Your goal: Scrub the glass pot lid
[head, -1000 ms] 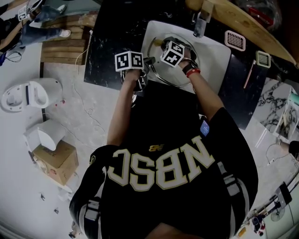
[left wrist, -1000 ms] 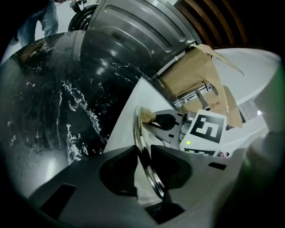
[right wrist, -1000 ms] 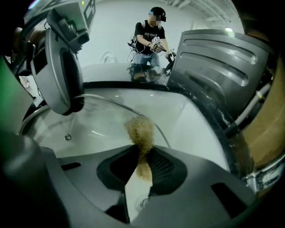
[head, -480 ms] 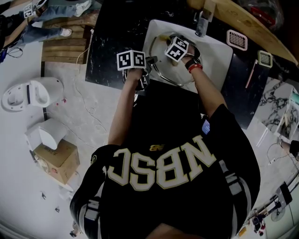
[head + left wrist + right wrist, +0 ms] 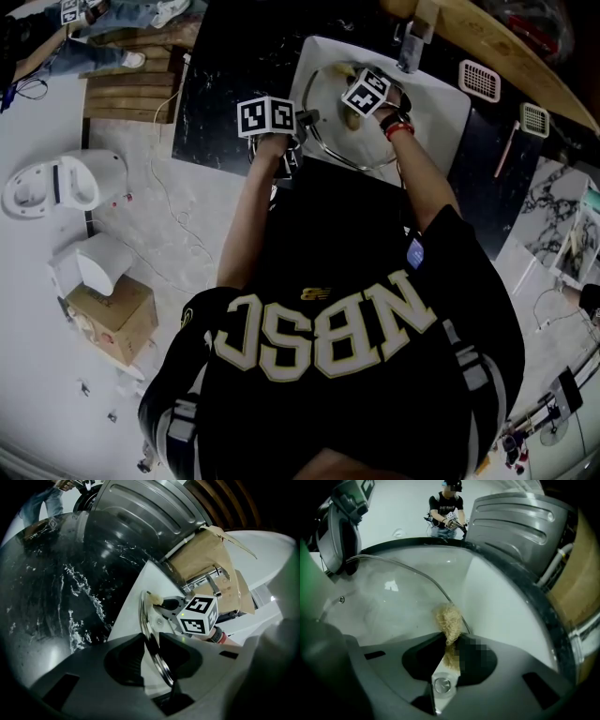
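The glass pot lid (image 5: 336, 141) stands tilted over the white sink (image 5: 441, 103). My left gripper (image 5: 305, 120) is shut on its metal rim at the near left. In the left gripper view the rim (image 5: 149, 630) runs edge-on between the jaws of the left gripper (image 5: 152, 656). My right gripper (image 5: 354, 111) is shut on a tan fibrous scrubber (image 5: 352, 120) that presses on the lid's far part. In the right gripper view the scrubber (image 5: 449, 620) sticks out of the right gripper (image 5: 451, 644) against the glass (image 5: 389, 592), which looks fogged.
The sink is set in a black marble counter (image 5: 225, 84), with a faucet (image 5: 405, 47) at its far side. A grey metal housing (image 5: 140, 513) and brown board (image 5: 211, 559) stand behind. White drain grates (image 5: 473, 80) lie to the right. A person (image 5: 449, 508) stands far off.
My right gripper has slid the scrubber up and to the right across the lid, toward the faucet. The left gripper has kept its hold on the rim, almost in place.
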